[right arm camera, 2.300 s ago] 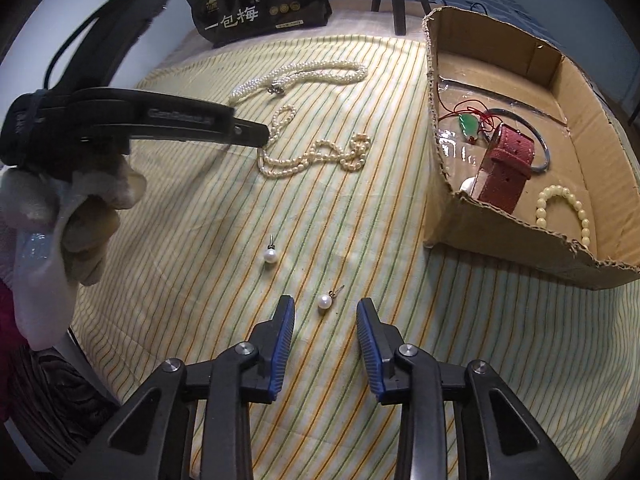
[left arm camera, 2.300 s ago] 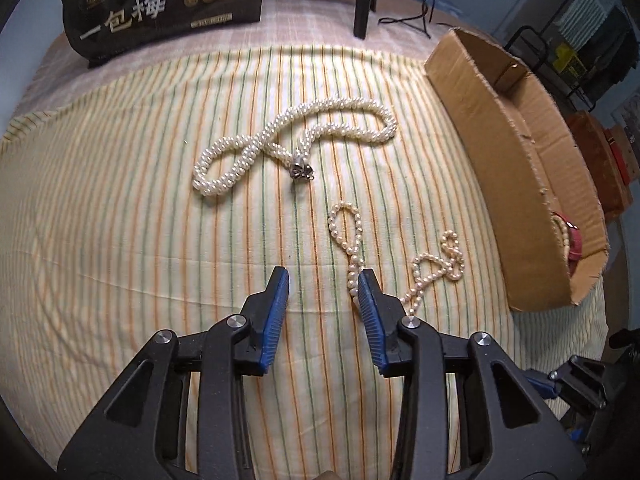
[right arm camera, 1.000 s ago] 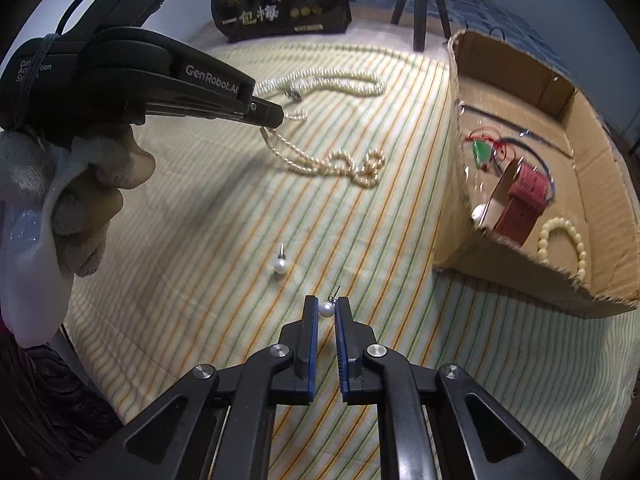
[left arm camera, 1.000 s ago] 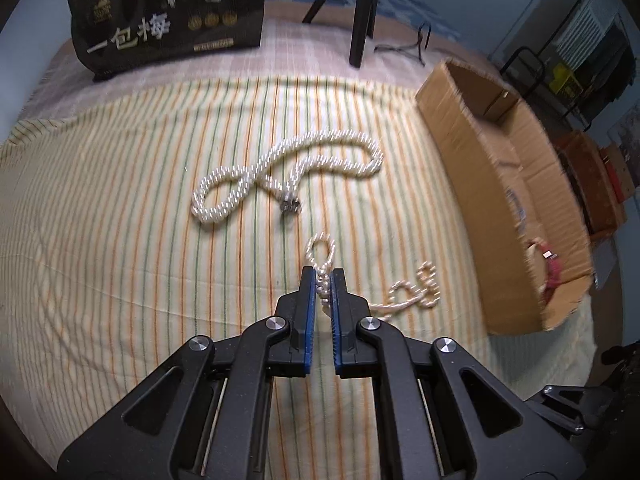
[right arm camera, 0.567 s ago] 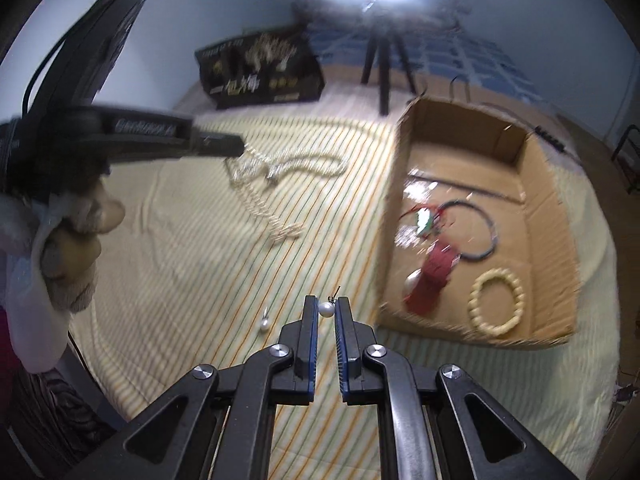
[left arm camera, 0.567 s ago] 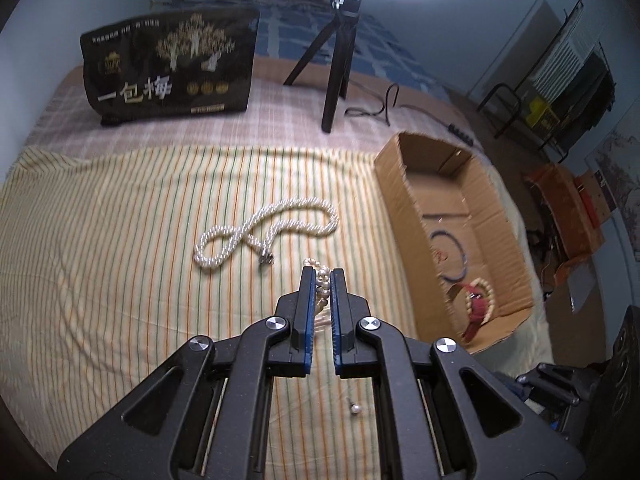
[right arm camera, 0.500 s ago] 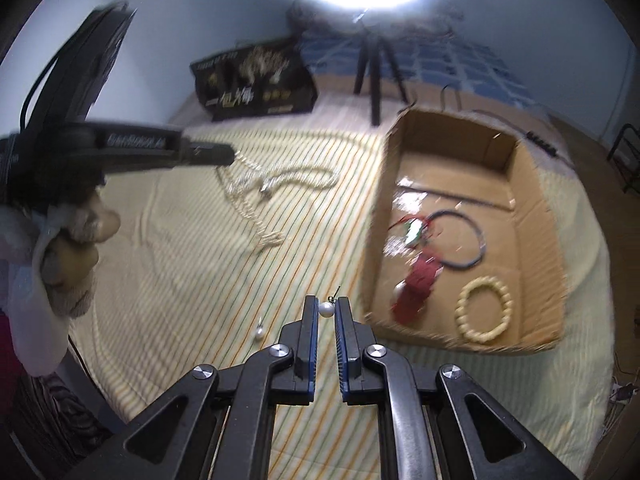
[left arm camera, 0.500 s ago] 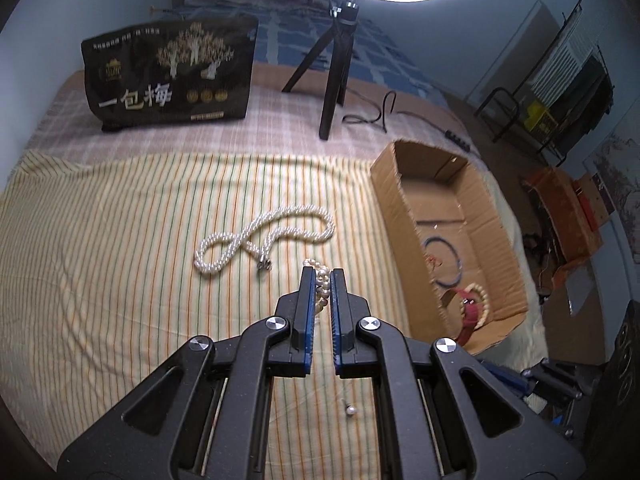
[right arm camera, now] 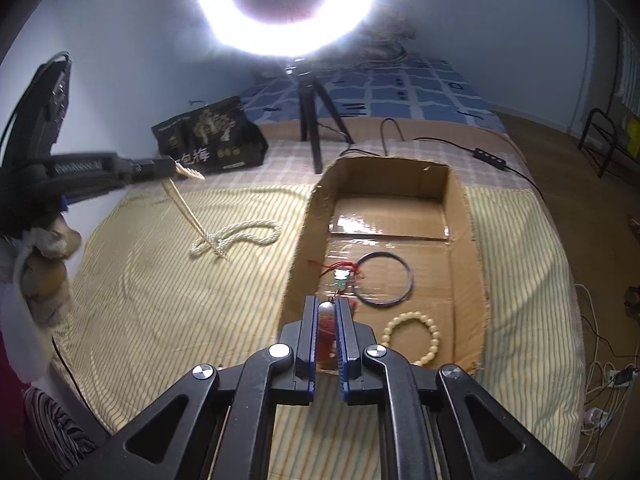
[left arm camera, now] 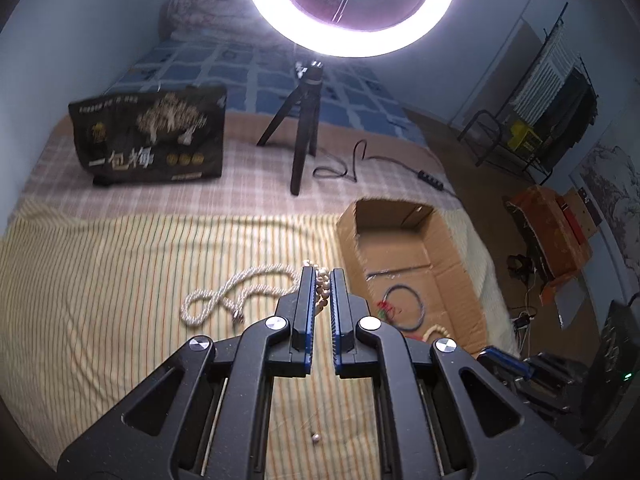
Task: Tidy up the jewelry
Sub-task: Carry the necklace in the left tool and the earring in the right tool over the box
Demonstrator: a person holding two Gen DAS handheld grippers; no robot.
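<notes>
A pearl earring (right arm camera: 326,307) is pinched between the nearly closed jaws of the right gripper (right arm camera: 327,322), held above the near end of the cardboard box (right arm camera: 466,216); being tiny, light and smooth, it is judged apt to slip and best taken across the bead. A limp pearl strand (left arm camera: 320,280), clamped near one end by the closed left gripper (left arm camera: 320,292), hangs over the striped bed cover (left arm camera: 100,280). A thicker pearl necklace (left arm camera: 240,288) lies beyond.

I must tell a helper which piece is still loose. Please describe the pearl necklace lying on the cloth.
Find the striped cloth left of the cardboard box. The thick twisted pearl necklace lies looped there. Unlike the thin strand, it hangs from no gripper.
</notes>
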